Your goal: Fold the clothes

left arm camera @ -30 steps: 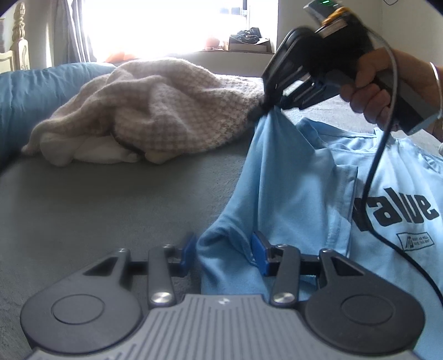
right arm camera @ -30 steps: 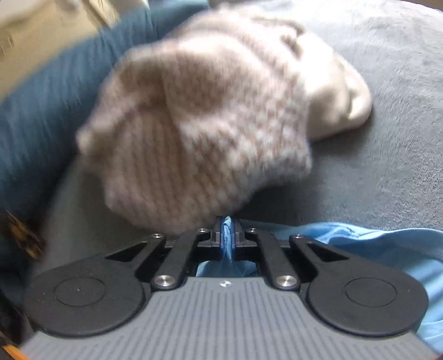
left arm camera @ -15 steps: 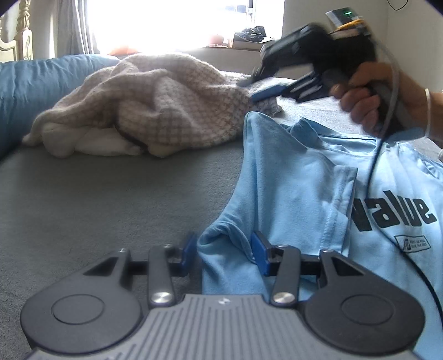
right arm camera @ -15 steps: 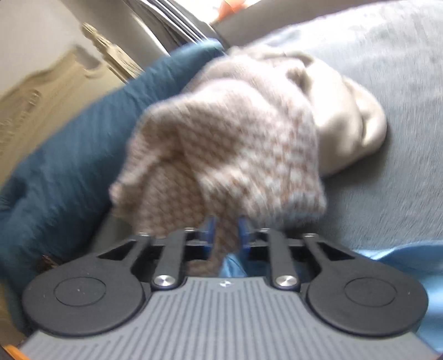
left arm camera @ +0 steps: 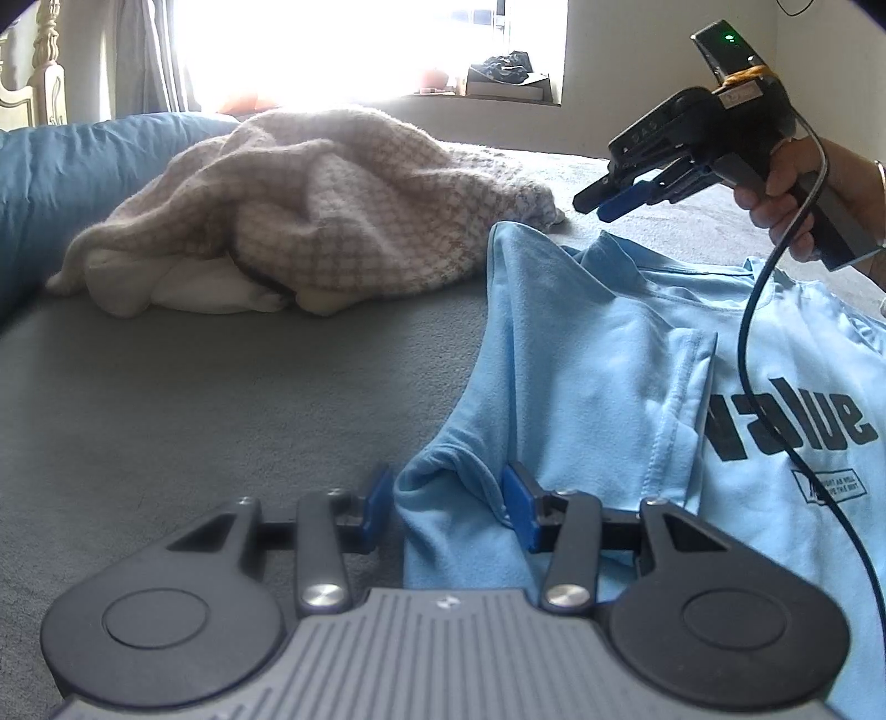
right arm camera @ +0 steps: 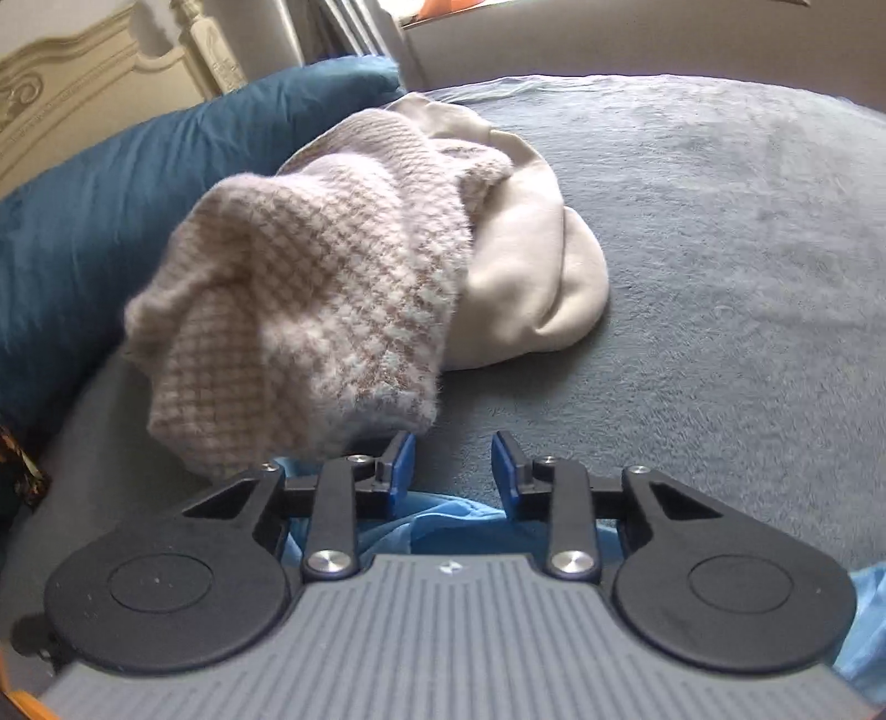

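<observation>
Plainly the grey bed cover (left arm camera: pixel 221 387) is the biggest thing here, spreading ahead of both claws, with a blue pillow (right arm camera: pixel 111 221) and a carved headboard (right arm camera: pixel 83 99) beyond it and a bright window (left arm camera: pixel 360 50) at the back. Ahead of the left gripper (left arm camera: pixel 448 507), to its left, lies a heap of beige knit (left arm camera: pixel 332 216) over a cream garment (right arm camera: pixel 531 288). The light blue T-shirt (left arm camera: pixel 609 360) lies flat under and to the right of that claw, one side folded over the printed chest. A bunched fold of shirt sits between the left jaws, which stand apart; whether the pads press it I cannot tell. The right gripper (left arm camera: pixel 606 202), held by a hand (left arm camera: pixel 786 194), hovers above the shirt's far corner, jaws parted and empty. The side fold seems laid; next I judge both claws must regrip for the following fold.
</observation>
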The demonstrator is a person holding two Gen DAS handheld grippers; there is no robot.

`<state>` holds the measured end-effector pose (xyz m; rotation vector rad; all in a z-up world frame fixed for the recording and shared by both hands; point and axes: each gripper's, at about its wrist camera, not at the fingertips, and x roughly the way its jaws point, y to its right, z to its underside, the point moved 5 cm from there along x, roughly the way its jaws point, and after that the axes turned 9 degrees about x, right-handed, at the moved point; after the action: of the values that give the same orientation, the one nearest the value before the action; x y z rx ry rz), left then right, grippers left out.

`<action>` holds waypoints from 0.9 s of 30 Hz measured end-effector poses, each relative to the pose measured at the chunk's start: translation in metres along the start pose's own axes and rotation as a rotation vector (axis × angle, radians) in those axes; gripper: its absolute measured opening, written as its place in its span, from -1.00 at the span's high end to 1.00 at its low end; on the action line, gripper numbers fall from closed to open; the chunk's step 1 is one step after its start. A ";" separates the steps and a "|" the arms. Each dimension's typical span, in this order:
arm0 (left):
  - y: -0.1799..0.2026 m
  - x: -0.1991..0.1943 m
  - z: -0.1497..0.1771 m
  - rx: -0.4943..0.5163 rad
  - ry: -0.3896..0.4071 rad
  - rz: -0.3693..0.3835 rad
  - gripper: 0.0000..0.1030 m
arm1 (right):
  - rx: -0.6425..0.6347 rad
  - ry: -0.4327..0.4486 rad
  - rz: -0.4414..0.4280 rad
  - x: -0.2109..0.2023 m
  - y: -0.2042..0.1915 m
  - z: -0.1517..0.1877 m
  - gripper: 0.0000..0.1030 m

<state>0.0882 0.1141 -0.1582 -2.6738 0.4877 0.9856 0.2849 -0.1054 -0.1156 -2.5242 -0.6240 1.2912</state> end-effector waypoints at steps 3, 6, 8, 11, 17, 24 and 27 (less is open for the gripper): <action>-0.001 0.000 0.000 -0.003 0.000 0.002 0.10 | -0.145 -0.031 0.030 0.006 -0.006 0.009 0.42; -0.001 0.000 0.000 -0.006 0.002 0.007 0.10 | -0.229 -0.093 0.063 0.013 -0.001 0.025 0.42; -0.001 0.000 0.000 -0.006 0.003 0.008 0.10 | -0.303 -0.120 0.110 0.015 0.004 0.036 0.43; -0.001 0.000 0.000 -0.004 0.005 0.006 0.09 | -0.334 -0.088 0.093 0.007 0.000 0.033 0.42; -0.002 0.001 0.000 -0.004 0.006 0.010 0.09 | -0.411 -0.059 0.048 0.011 -0.029 0.017 0.42; -0.002 0.000 0.001 -0.007 0.008 0.017 0.09 | -0.422 -0.157 0.044 0.042 -0.038 0.026 0.42; -0.003 0.001 0.001 -0.007 0.008 0.018 0.09 | -0.392 -0.102 0.066 0.043 -0.038 0.027 0.43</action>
<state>0.0894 0.1165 -0.1592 -2.6856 0.5117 0.9838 0.2750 -0.0510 -0.1473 -2.8188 -0.9007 1.4491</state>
